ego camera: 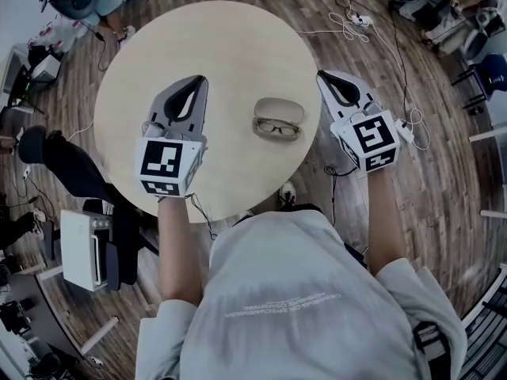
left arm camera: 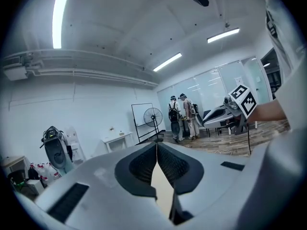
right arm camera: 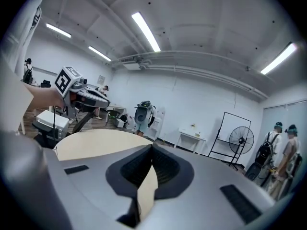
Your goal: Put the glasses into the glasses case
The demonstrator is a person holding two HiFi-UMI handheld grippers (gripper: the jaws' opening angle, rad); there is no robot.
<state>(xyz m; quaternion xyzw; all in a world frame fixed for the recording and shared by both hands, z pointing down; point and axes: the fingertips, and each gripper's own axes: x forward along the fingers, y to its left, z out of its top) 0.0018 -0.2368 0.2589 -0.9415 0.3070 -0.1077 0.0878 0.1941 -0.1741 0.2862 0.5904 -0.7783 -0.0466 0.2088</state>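
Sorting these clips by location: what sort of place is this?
Probably a lab or workshop room: a round table on wood flooring strewn with cables, a standing fan, ceiling strip lights.

The table's [ego camera: 230, 38] near rim is hidden behind the person [ego camera: 269, 291] and the left gripper [ego camera: 201, 79]. Whether the glasses case [ego camera: 279, 109] lies open is too small to tell.

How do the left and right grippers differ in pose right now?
The left gripper hangs over the table, left of the glasses; the right gripper sits at the table's right rim, mostly over floor. Left points up-right in the head view, right up-left. Both are shut and empty.
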